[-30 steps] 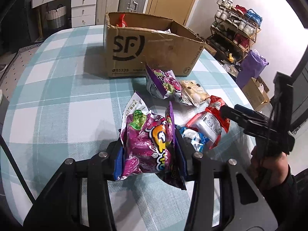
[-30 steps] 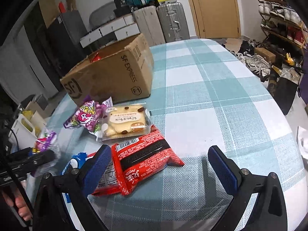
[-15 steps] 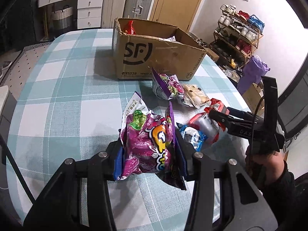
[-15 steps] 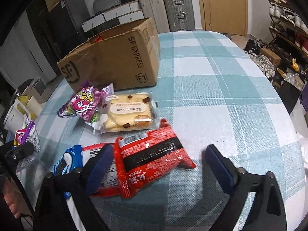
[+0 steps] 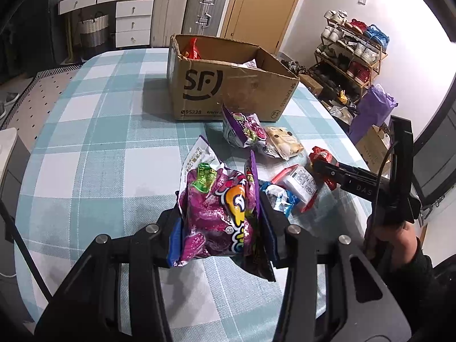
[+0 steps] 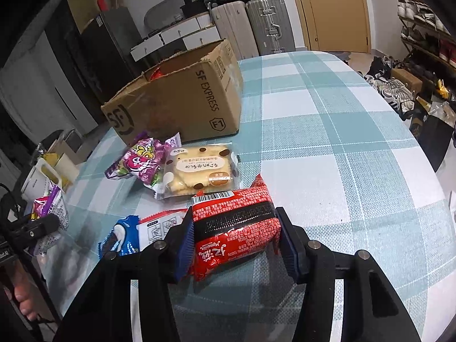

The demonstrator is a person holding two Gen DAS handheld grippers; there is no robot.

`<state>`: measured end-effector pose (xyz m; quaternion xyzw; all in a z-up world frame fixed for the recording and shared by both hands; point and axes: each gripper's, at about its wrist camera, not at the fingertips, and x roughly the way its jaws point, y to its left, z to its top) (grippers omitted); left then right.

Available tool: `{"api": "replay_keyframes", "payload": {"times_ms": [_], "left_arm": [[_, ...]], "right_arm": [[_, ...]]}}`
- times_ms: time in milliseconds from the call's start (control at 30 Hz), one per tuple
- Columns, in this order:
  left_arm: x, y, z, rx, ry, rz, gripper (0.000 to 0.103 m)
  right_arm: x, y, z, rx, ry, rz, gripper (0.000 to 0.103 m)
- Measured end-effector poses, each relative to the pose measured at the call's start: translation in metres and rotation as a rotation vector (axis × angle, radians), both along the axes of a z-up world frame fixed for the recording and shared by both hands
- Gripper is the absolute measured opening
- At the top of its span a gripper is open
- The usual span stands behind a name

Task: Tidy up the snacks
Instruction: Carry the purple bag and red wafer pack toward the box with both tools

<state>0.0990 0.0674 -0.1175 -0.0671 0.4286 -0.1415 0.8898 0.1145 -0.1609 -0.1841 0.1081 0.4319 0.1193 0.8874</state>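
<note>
My left gripper (image 5: 222, 225) is shut on a purple snack bag (image 5: 219, 213) and holds it above the checked table (image 5: 94, 142). My right gripper (image 6: 236, 239) is shut on a red snack pack (image 6: 236, 225); it also shows in the left wrist view (image 5: 327, 171). An open SF cardboard box (image 5: 228, 88) stands at the back of the table, also in the right wrist view (image 6: 182, 99), with a red packet (image 5: 192, 48) inside. On the table lie a second purple bag (image 6: 142, 159), a beige biscuit pack (image 6: 199, 168), a blue pack (image 6: 119, 236) and a red-and-white pack (image 6: 156, 228).
Suitcases (image 5: 188, 11) and white drawers (image 5: 125, 14) stand behind the table. A shoe rack (image 5: 350, 48) and a purple bag (image 5: 373, 114) are at the right. The table edge curves off near my right gripper (image 6: 439, 199).
My right gripper has moved in and closed on the red snack pack. My left gripper has risen a little with the purple bag still in it.
</note>
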Motion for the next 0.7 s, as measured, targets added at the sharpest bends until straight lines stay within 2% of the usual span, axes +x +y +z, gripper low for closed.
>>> {"api": "replay_keyframes", "payload": {"times_ms": [333,700], "left_arm": [[0.001,0.002,0.004,0.007,-0.001,0.005,0.042],[0.017,-0.002,0.018,0.016,-0.022,0.012,0.042]], "right_arm": [[-0.007,0.003,0.009,0.030,-0.026,0.008,0.053],[-0.009,0.010,0.042,0.088,-0.088,0.044,0.053]]}}
